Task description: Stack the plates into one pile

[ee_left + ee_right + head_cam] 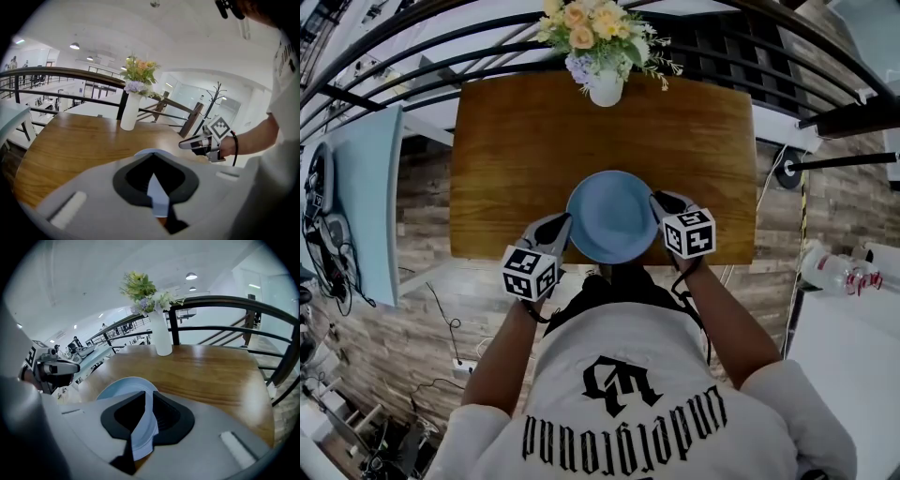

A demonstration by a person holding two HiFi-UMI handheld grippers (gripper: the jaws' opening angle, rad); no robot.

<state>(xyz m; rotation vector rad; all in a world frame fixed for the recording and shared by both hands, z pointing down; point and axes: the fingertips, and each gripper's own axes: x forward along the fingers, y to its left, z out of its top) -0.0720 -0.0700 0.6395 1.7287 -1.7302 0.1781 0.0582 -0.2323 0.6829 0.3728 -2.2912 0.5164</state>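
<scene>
1. Light: bright, even, indoor; lit ceiling lamps (pixel 75 46) overhead, far.
2. Glare: pale sheen across the far table (pixel 220 364); shadows faint.
3. Distortion: heavy fisheye; railing (pixel 225 301) bows; black corners in both gripper views.
4. Focus: plate (pixel 143 427) rim nearest the lens blurred; distance sharper.
5. Head view: dimmer at left and right edges.

The left gripper (pixel 557 231) and right gripper (pixel 666 204) hide the rim of the blue plate (pixel 611 216) on either side; beyond the plate, the flowers (pixel 598 33) are cut off above.
</scene>
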